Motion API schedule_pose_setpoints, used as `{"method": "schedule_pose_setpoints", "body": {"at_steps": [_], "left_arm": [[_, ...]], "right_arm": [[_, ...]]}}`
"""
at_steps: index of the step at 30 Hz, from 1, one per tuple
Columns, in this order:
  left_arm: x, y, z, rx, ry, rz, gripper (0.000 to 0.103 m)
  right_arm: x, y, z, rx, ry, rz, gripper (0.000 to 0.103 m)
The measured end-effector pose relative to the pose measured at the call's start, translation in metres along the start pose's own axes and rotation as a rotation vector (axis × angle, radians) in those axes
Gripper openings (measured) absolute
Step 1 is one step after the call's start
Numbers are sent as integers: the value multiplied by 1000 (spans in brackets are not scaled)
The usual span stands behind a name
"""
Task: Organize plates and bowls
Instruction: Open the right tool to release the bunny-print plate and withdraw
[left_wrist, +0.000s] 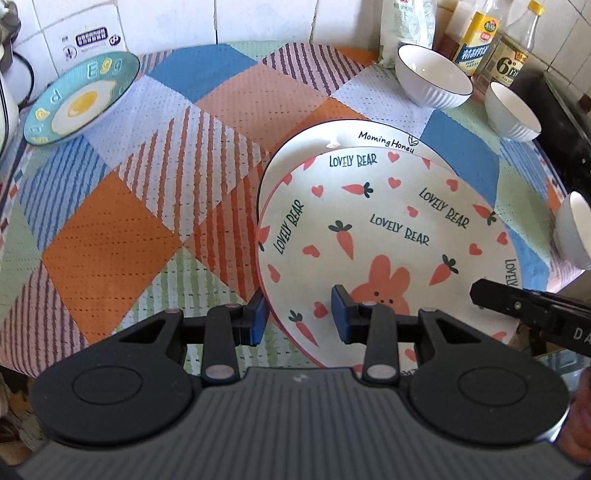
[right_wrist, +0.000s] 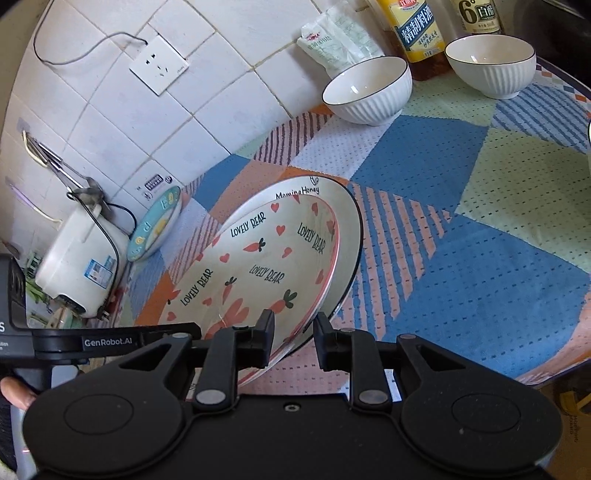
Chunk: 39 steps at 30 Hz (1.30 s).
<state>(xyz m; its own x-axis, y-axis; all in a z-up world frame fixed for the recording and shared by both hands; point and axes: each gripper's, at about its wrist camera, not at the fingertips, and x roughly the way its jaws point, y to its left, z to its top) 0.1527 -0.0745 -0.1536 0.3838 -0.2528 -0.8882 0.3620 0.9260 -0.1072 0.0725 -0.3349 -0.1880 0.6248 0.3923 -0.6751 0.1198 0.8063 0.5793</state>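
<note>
A "Lovely Bear" carrot plate (left_wrist: 388, 236) lies on a larger white "Morning Honey" plate (left_wrist: 332, 138); both also show in the right wrist view, the carrot plate (right_wrist: 258, 266) on the white plate (right_wrist: 347, 236). My left gripper (left_wrist: 298, 316) is open with its jaws either side of the carrot plate's near left rim. My right gripper (right_wrist: 293, 338) is open astride the near right rims of both plates; it also shows in the left wrist view (left_wrist: 517, 306). A teal egg plate (left_wrist: 79, 99) sits far left. Three white ribbed bowls stand at the right: (left_wrist: 432, 75), (left_wrist: 511, 110), (left_wrist: 574, 229).
A patchwork cloth (left_wrist: 147, 206) covers the round table. Bottles (left_wrist: 476, 35) and a white bag (left_wrist: 406, 26) stand at the back against the tiled wall. A white rice cooker (right_wrist: 81, 266) sits left of the egg plate. A dark stove edge (left_wrist: 565, 110) lies at the right.
</note>
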Motion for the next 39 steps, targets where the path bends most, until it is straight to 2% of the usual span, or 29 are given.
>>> {"method": "schedule_pose_setpoints", "body": {"at_steps": [4,9,12,15,21,27,30,33,39], "left_arm": [[1,-3,4,29,8,16,35],[7,-2,10,9,48,7,35],[11,0,11,-6,72,-8,35],[13,-5,12,10,77,8,35],[19,-10,16,14,85,30,35],[19,-14,17,56,83,44,37],[11,-17,15,87,51,40,37],[-2,-19,15,111,25,42,38],[-33,-18,15,114,-7,37,41]], "right_arm": [[5,8,6,-23,58,-49,28],[12,25,7,-118,80,-157,29],[17,36,6,-191,88,-224,33],[21,42,6,-242,83,-271,37],[30,43,9,-211,88,-323,42],[48,60,5,-328,96,-425,55],[46,59,5,-333,85,-424,56],[34,64,1,-389,23,-448,54],[-5,82,-5,-466,-91,-363,54]]}}
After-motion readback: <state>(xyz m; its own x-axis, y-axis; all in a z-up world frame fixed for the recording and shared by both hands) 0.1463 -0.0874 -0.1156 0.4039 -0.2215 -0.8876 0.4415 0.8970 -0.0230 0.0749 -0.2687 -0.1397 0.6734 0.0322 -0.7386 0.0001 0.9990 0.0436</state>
